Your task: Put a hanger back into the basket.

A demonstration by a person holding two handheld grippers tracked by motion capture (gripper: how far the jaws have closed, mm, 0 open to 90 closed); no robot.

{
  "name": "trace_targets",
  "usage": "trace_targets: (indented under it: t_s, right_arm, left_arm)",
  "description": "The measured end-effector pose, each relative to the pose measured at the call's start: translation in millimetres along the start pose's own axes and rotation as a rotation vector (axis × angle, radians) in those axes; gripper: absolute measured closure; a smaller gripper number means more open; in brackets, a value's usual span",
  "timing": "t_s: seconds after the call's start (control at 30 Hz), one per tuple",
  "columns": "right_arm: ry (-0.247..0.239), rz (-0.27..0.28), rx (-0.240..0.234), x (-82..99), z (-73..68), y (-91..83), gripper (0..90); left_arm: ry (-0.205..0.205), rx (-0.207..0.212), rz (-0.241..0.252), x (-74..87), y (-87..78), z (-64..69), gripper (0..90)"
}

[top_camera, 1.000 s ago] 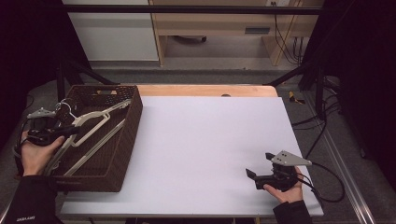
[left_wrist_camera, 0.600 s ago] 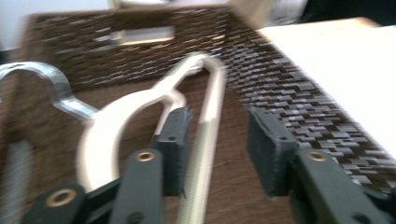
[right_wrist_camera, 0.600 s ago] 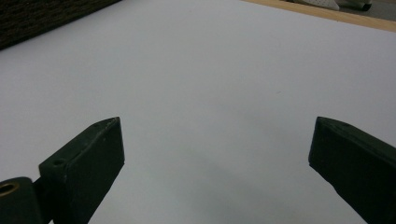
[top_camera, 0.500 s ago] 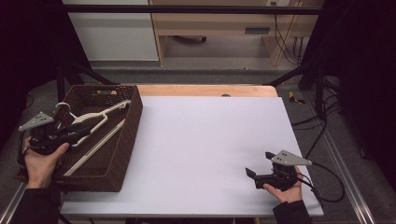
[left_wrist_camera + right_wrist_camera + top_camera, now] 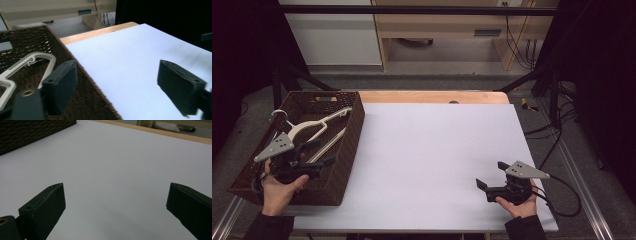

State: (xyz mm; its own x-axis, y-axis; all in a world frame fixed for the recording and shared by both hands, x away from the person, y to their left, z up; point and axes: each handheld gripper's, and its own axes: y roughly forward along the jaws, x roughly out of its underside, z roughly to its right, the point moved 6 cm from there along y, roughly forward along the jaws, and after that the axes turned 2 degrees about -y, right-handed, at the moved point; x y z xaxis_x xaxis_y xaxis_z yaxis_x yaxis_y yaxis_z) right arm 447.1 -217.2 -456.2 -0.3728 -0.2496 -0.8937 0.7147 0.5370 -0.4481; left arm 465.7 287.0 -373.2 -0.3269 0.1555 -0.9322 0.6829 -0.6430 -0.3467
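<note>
1. The white table (image 5: pixel 437 155) is the largest thing here. Its top is bare from the basket's right wall across to the right gripper, and a strip of wooden edge (image 5: pixel 432 96) runs along the far side.
2. The basket (image 5: pixel 354 120) is dark wicker and sits at the table's left edge. Its right wall stands on the white top, and its left side reaches out towards the metal rail there.
3. The hanger (image 5: pixel 309 129) is pale and lies slantwise inside the basket, with its hook (image 5: pixel 279 114) towards the far left corner. A loose pale bar (image 5: pixel 329 145) lies beside it. In the left gripper view, part of the hanger (image 5: pixel 30 61) rests on the weave behind the left jaw, untouched.
4. The left gripper (image 5: pixel 309 162) is over the basket's near half, close to the right wall. Its jaws have just been opening and now stand wide, with nothing between them. In its own view one jaw is over the basket and the other over the white top.
5. The right gripper (image 5: pixel 484 184) rests near the table's front right corner, well apart from the basket. Its jaws are spread and hold nothing, with open table ahead up to the far edge.
</note>
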Motion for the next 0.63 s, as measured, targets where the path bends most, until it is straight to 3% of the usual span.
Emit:
trace_targets:
  t_s: [0.27, 0.5, 0.63]
  right_arm:
    - [-0.004, 0.025, -0.019, -0.9, -2.2, -2.7, 2.6]
    - [-0.003, 0.034, -0.030, -0.8, -2.8, -4.6, 2.9]
    - [-0.003, 0.044, -0.033, -1.8, -2.3, -5.7, 2.8]
  left_arm:
    - [0.086, 0.058, -0.045, 10.1, 20.4, 28.6, 5.6]
    - [0.117, 0.065, -0.101, 21.3, 35.5, 40.4, 4.4]
    - [0.136, 0.046, -0.105, 22.4, 36.7, 43.2, 5.4]
